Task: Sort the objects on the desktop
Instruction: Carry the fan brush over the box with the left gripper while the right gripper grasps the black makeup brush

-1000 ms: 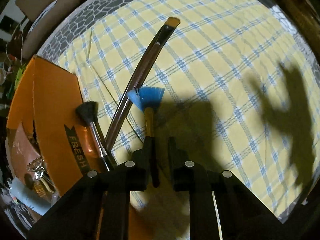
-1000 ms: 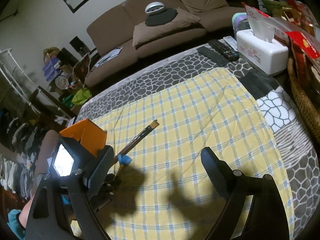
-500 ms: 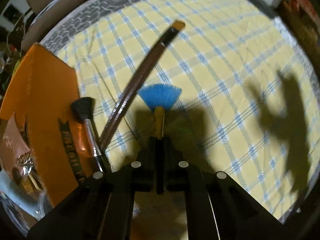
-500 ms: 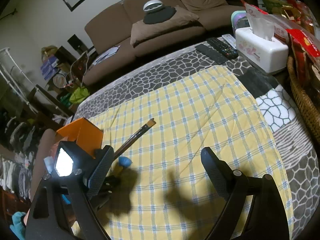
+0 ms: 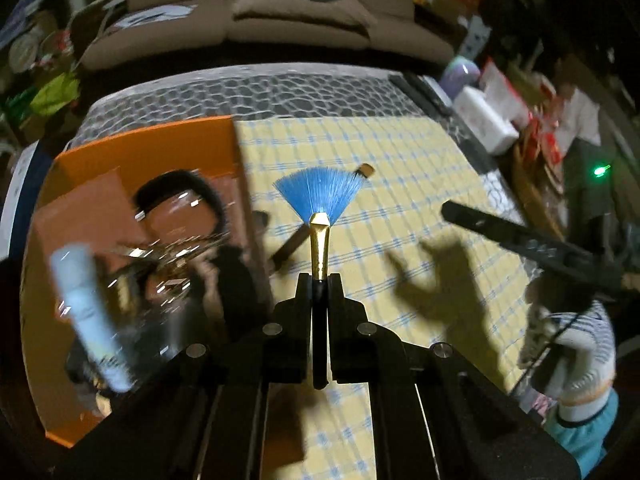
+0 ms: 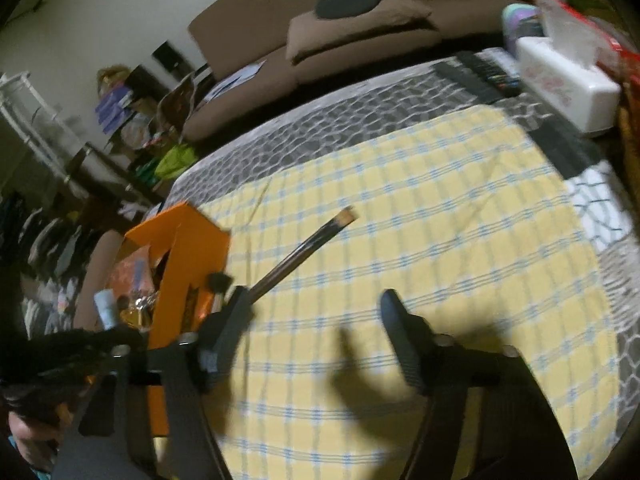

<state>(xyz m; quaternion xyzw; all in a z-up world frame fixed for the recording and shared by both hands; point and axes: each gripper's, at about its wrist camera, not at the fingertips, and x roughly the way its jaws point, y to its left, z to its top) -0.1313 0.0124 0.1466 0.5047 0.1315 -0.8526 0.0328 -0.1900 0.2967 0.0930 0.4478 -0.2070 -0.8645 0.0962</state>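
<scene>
1. Orange box (image 5: 140,148), one only, sits at the 9 o'clock side of the yellow checked cloth (image 5: 400,168) in the left wrist view; inside it lie a pale blue tube (image 5: 90,312) and blurred shiny items that I cannot make out
2. Yellow checked cloth, one, covers the middle of the grey pebble-patterned table cover (image 6: 360,112); a brown sofa (image 6: 360,28) stands beyond at 12 o'clock and a white tissue box (image 6: 568,92) at 2 o'clock in the right wrist view
3. Long dark paintbrush (image 6: 304,252), one, lies flat on the cloth, its long axis running from 7 to 1 o'clock with the tan bristle tip at the 1 o'clock end; its lower end is hidden behind a finger of the right gripper
4. Blue fan brush (image 5: 318,196), one, is lifted off the cloth, its gold ferrule upright and its bristles fanned toward 12 o'clock
5. Left gripper (image 5: 320,280) is clenched on the fan brush's handle
6. Right gripper (image 6: 316,320) has its fingers spread wide, grasping nothing, above the cloth just beside the box
</scene>
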